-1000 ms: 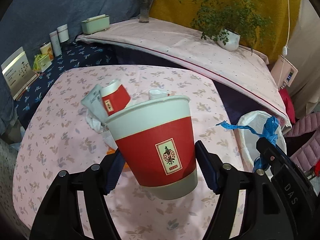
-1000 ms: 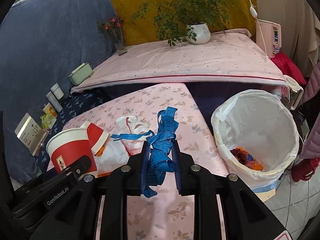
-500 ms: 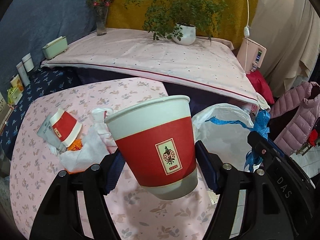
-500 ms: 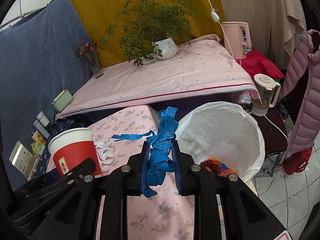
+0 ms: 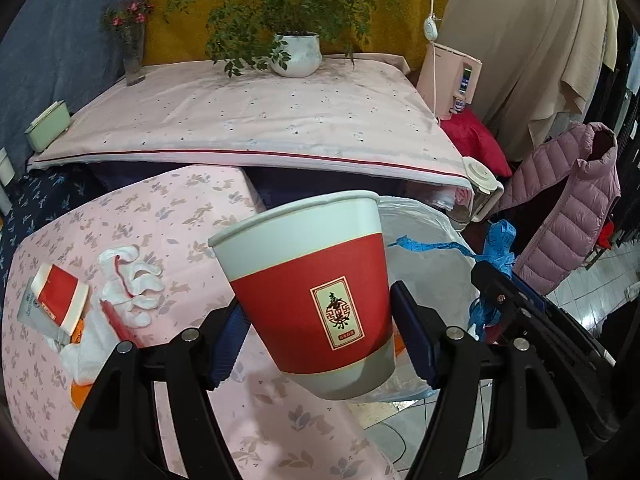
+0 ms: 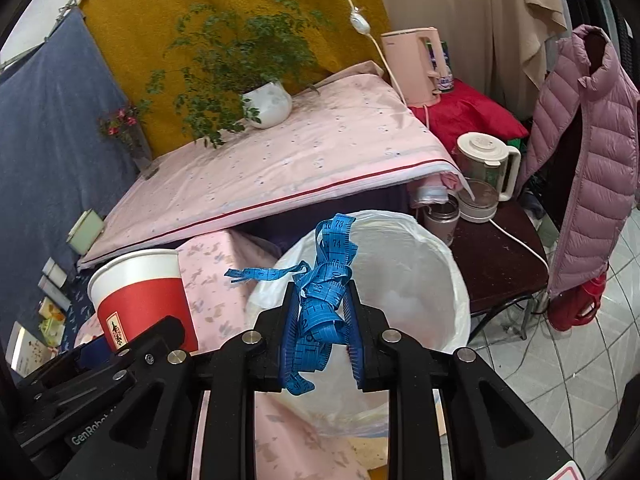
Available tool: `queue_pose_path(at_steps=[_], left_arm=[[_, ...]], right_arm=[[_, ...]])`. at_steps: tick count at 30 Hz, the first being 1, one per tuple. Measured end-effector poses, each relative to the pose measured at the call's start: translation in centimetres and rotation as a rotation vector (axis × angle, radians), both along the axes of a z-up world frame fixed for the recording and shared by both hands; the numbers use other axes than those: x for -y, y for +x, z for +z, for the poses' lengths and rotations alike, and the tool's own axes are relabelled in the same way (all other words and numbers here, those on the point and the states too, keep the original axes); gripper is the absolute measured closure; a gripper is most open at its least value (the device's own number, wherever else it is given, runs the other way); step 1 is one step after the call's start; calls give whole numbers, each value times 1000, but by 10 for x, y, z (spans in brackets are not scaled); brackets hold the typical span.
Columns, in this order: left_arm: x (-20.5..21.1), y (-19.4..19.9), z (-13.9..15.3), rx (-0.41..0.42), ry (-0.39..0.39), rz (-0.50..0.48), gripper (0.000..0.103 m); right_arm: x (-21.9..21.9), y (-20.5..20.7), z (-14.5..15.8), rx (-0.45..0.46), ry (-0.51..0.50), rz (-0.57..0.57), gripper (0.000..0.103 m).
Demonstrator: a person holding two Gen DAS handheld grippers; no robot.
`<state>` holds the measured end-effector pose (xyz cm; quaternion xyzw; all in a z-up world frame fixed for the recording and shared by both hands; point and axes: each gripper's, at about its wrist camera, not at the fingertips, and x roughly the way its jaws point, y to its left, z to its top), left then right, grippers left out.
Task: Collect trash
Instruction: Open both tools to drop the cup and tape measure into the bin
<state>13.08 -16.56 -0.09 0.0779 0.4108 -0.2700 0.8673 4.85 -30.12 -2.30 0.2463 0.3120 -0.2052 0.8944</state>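
Note:
My left gripper (image 5: 320, 332) is shut on a red and white paper cup (image 5: 312, 292), held upright in the air over the table's right edge; the cup also shows in the right wrist view (image 6: 144, 296). My right gripper (image 6: 322, 320) is shut on a bunched blue measuring tape (image 6: 320, 304), held above the white-lined trash bin (image 6: 420, 280). The bin (image 5: 428, 256) sits just right of the table, partly hidden behind the cup. On the pink floral table (image 5: 160, 216) lie a flattened red cup (image 5: 60, 296) and crumpled white tissues (image 5: 128, 280).
A higher pink-covered table (image 5: 260, 120) with a potted plant (image 5: 296, 54) and flower vase (image 5: 132, 56) stands behind. A blender jug (image 6: 484, 172) sits on a dark side table (image 6: 504, 248), with a pink kettle (image 6: 416, 68) and a hanging pink jacket (image 6: 592, 160) to the right.
Both grippers have swung right, from over the table's trash pile towards the bin. The cup and tape stay gripped; the bin now sits directly behind them.

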Motion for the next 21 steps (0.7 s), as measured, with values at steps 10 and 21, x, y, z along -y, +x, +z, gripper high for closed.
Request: queue_pose_path(at_steps=[10,21], left_arm=[[38,13,-16,-1,2,-102,34],[21,27,-20,-3,-4,-25,22]], right_arm=[[32,9,-17,-38,16,-45,81],[28,15,-12,-23,10,-46,65]])
